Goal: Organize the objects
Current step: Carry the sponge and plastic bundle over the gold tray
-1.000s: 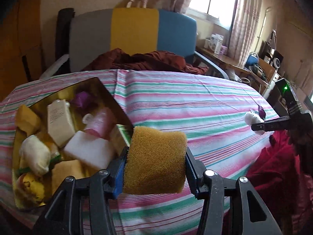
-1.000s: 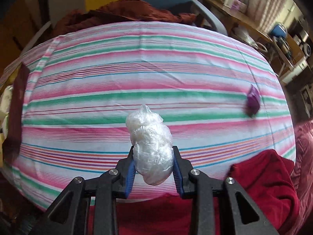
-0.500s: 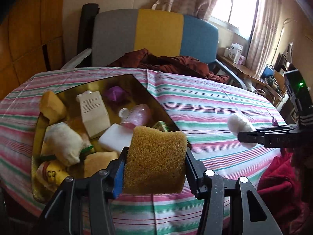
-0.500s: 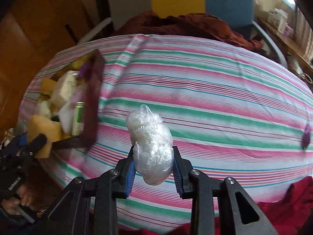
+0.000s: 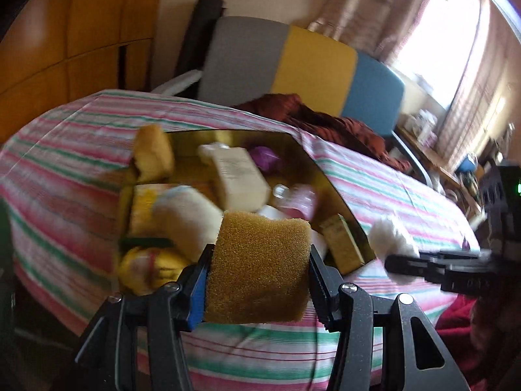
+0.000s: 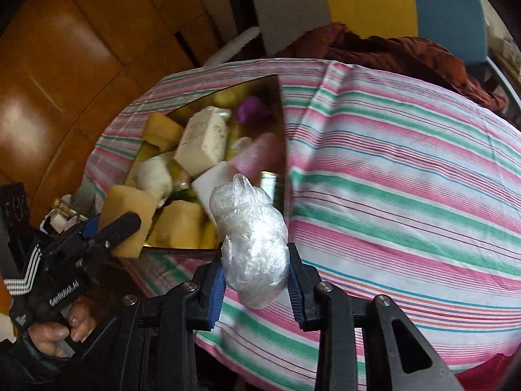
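My left gripper (image 5: 259,268) is shut on a brown sponge (image 5: 257,267) and holds it just in front of the near edge of a gold tray (image 5: 329,185). The tray is full of sponges, a white soap box (image 5: 239,174), a pink bottle and a purple item. My right gripper (image 6: 255,277) is shut on a crumpled clear plastic bag (image 6: 250,239), held above the striped cloth by the tray's near right corner (image 6: 283,150). It also shows in the left wrist view (image 5: 390,242). The left gripper with the sponge (image 6: 128,218) shows at the left of the right wrist view.
The table wears a pink, green and white striped cloth (image 6: 407,179). A grey, yellow and blue chair (image 5: 302,62) with a brown cloth on it stands behind. A wooden cabinet (image 6: 65,65) is at the left. A red garment (image 5: 462,322) lies at the near right edge.
Both grippers have swung left toward the gold tray, each keeping its object. The tray now fills more of both views and the two grippers are closer together.
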A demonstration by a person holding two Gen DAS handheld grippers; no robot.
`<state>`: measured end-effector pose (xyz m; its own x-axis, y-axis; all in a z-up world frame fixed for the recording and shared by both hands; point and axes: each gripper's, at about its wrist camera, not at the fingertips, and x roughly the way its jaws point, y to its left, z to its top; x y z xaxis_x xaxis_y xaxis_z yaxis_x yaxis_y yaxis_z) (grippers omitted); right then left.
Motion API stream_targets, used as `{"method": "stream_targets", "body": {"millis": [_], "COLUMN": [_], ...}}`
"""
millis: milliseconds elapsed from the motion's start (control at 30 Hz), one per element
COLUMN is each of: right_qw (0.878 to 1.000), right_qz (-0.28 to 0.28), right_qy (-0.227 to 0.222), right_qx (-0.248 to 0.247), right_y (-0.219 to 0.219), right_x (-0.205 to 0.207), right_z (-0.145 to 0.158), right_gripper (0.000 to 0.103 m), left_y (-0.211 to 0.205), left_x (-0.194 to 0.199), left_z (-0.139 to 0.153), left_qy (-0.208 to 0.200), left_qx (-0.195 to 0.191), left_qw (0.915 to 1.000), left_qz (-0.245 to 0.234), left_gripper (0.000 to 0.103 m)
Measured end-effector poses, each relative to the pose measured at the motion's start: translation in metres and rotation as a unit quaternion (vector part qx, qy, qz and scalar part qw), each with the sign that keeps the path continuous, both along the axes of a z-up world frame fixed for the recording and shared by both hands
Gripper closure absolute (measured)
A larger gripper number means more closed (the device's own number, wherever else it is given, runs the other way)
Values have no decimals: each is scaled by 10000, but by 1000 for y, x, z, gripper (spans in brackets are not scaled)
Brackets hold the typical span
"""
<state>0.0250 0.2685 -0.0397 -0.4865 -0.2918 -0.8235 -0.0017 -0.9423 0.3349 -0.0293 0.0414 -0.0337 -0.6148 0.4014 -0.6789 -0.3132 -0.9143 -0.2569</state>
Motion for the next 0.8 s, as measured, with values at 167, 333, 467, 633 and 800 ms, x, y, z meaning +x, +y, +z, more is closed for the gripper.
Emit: {"method": "stream_targets", "body": {"millis": [167,333,467,633,800], "right_qw": [9997,9990,9983,9978,9976], "right_qz": [235,426,564,636,665], "right_qy": [28,74,142,169,173], "right_qx": [-70,-96,-66,88,102], "right_y": [-17,-30,-41,-52,-58], "right_x": [-8,-16,-24,-34,-41], "right_z": [-2,-2,-1,-4,-11], "right_gripper": [70,70,70,70,70], "left_y": [-37,-63,-66,-54,-42], "left_x": [-5,-12,-14,-14,-18], "left_z": [7,13,17,17,17], "left_qy": [51,43,9,-11,-67], "left_qx": [157,425,583,616,631], "left_qw": [9991,9970,9966,9974,9978], "left_qz": [387,640,585,374,206], "left_gripper": [50,50,50,49,49]}}
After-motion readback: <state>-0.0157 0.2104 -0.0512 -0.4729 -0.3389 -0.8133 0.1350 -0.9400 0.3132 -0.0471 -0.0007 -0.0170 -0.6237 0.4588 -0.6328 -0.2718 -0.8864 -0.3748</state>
